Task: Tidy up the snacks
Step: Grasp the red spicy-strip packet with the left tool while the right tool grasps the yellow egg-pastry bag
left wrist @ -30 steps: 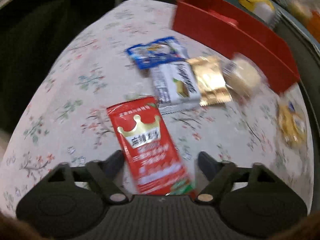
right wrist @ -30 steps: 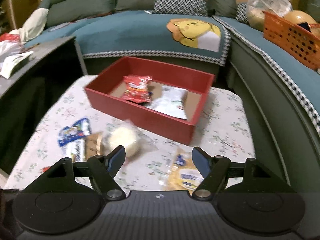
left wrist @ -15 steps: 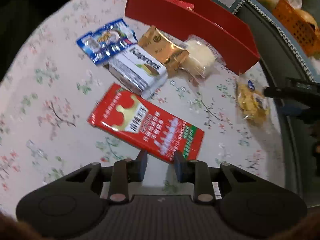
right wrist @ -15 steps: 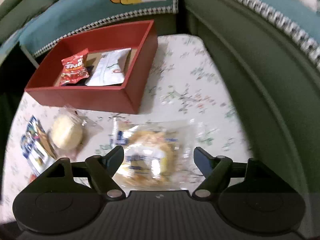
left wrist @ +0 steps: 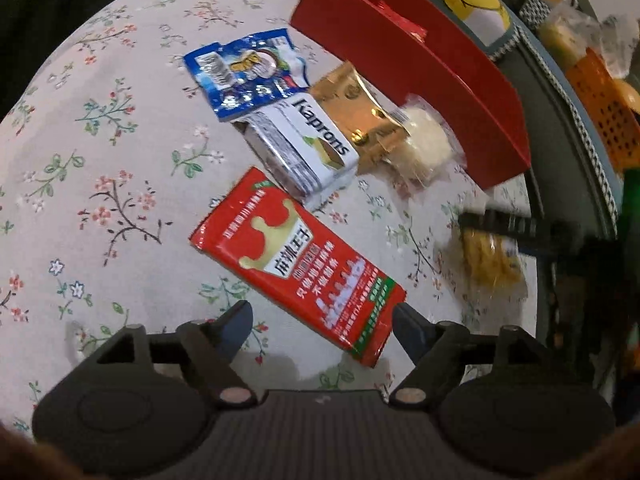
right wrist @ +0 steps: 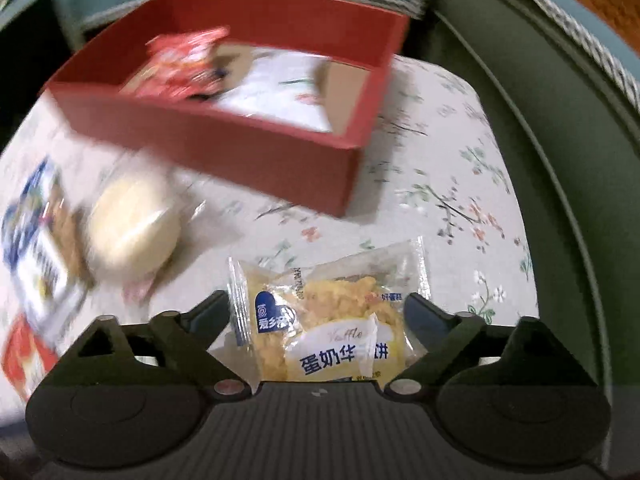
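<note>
Left gripper (left wrist: 320, 330) is opening off the red packet (left wrist: 298, 262), which now lies flat on the surface (left wrist: 100, 200), while right gripper (right wrist: 318, 314), opening too, drops over the waffle pack (right wrist: 328, 320), unsqueezed, likely next for the red box (right wrist: 224, 148).

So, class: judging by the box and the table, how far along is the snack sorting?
Done: two packets lie in the red box. In hand: the right hand-held gripper, jaws opening, straddles the waffle pack; the left hand-held gripper, opening, frames the red packet. Left: four more snacks on the table.
</note>
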Demonstrator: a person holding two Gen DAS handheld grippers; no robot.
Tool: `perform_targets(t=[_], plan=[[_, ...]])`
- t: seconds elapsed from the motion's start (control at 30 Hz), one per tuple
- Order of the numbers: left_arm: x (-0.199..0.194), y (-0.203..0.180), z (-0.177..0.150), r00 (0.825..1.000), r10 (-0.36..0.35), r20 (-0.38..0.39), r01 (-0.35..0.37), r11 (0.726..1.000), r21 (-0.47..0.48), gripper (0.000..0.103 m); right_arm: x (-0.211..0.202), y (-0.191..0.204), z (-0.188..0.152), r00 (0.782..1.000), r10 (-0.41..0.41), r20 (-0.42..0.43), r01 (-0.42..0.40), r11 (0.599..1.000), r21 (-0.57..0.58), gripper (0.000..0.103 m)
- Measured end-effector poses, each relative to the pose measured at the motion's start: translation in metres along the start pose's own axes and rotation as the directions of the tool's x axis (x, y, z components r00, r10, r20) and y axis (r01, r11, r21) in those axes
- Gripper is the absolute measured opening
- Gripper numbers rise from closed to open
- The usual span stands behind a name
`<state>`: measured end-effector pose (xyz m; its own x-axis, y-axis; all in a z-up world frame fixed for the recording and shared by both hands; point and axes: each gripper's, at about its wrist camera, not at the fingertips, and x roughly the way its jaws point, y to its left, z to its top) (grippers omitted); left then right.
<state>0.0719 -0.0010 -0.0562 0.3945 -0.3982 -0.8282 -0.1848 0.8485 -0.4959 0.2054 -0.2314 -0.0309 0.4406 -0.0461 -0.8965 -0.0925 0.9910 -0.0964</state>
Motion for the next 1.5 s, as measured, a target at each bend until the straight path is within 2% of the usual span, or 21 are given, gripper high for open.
perform_targets(t=[0.17,0.27,0.3,0.37,0.43,0.5,0.53,0.6,0.73,0.77,0.9,0.93,1.03,1.1,1.17,1.27,1.3,1.37,1.4,1.43,1.5], plan=[[-0.003,-0.002,0.001,1.000,-0.007,0.006,0.007,1.000,0.008,0.087,-0.029,0.007,-0.033,0.999,0.051,0.013,-0.049,0.991,-0.122,0.073],[-0.004,-0.005,0.000,1.000,-0.003,0.025,0.002,1.000,0.024,0.087,-0.054,0.002,-0.049,0.990,0.139,0.028,-0.134,0.982,-0.132,0.060],[-0.004,-0.006,0.000,0.999,0.001,0.033,-0.002,1.000,0.029,0.087,-0.060,0.001,-0.053,0.986,0.166,0.032,-0.161,0.978,-0.130,0.051],[-0.006,-0.011,0.001,0.999,0.015,0.033,-0.017,0.998,0.057,0.087,-0.070,-0.002,-0.065,0.973,0.232,0.014,-0.228,0.964,-0.139,0.045],[-0.011,-0.022,0.000,1.000,-0.004,0.025,0.002,0.993,0.117,0.087,-0.077,-0.003,-0.076,0.958,0.288,-0.004,-0.285,0.946,-0.154,0.046],[-0.015,-0.041,0.002,1.000,-0.017,0.026,0.010,0.971,0.238,0.088,-0.085,-0.008,-0.081,0.951,0.307,0.013,-0.302,0.940,-0.161,0.050],[-0.013,-0.052,0.002,1.000,-0.007,0.022,0.000,0.947,0.323,0.090,-0.089,-0.012,-0.082,0.948,0.318,0.027,-0.311,0.938,-0.156,0.062],[-0.006,-0.072,0.002,1.000,0.031,0.003,-0.028,0.870,0.492,0.090,-0.093,-0.023,-0.082,0.944,0.327,0.044,-0.319,0.938,-0.134,0.079],[0.014,-0.099,0.002,0.994,0.071,-0.085,0.018,0.657,0.754,0.090,-0.094,-0.037,-0.078,0.946,0.317,0.067,-0.312,0.947,-0.080,0.078],[0.018,-0.103,0.001,0.992,0.077,-0.103,0.035,0.609,0.792,0.090,-0.092,-0.040,-0.077,0.945,0.322,0.062,-0.318,0.946,-0.064,0.078],[0.032,-0.115,-0.006,0.971,0.155,-0.183,0.118,0.356,0.927,0.091,-0.085,-0.049,-0.082,0.940,0.339,0.036,-0.339,0.941,-0.013,0.078],[0.036,-0.114,-0.008,0.962,0.184,-0.204,0.141,0.305,0.942,0.091,-0.082,-0.050,-0.083,0.939,0.342,0.026,-0.343,0.940,0.000,0.078],[0.047,-0.106,-0.013,0.935,0.243,-0.257,0.209,0.205,0.956,0.093,-0.076,-0.049,-0.088,0.939,0.344,-0.008,-0.344,0.939,0.028,0.078],[0.048,-0.103,-0.012,0.944,0.231,-0.236,0.210,0.135,0.968,0.096,-0.070,-0.048,-0.090,0.935,0.354,-0.037,-0.352,0.935,0.042,0.078],[0.052,-0.100,-0.003,0.948,0.236,-0.215,0.192,0.117,0.974,0.096,-0.063,-0.045,-0.088,0.933,0.354,-0.061,-0.350,0.935,0.060,0.079],[0.062,-0.094,0.012,0.935,0.243,-0.259,0.225,0.159,0.961,0.098,-0.057,-0.043,-0.086,0.931,0.356,-0.079,-0.351,0.933,0.076,0.082],[0.064,-0.093,0.009,0.939,0.235,-0.250,0.220,0.145,0.965,0.103,-0.055,-0.043,-0.084,0.931,0.357,-0.083,-0.350,0.933,0.083,0.082],[0.065,-0.091,-0.002,0.943,0.238,-0.233,0.212,0.112,0.971,0.103,-0.051,-0.043,-0.082,0.933,0.349,-0.087,-0.340,0.935,0.105,0.082],[0.063,-0.089,-0.009,0.946,0.232,-0.227,0.205,0.114,0.972,0.103,-0.050,-0.044,-0.081,0.934,0.347,-0.085,-0.337,0.935,0.111,0.082],[0.060,-0.088,-0.014,0.949,0.229,-0.216,0.187,0.141,0.972,0.103,-0.049,-0.047,-0.080,0.935,0.345,-0.083,-0.334,0.934,0.125,0.082],[0.052,-0.085,-0.019,0.951,0.227,-0.210,0.152,0.249,0.957,0.103,-0.047,-0.052,-0.078,0.937,0.339,-0.086,-0.325,0.934,0.148,0.082]])
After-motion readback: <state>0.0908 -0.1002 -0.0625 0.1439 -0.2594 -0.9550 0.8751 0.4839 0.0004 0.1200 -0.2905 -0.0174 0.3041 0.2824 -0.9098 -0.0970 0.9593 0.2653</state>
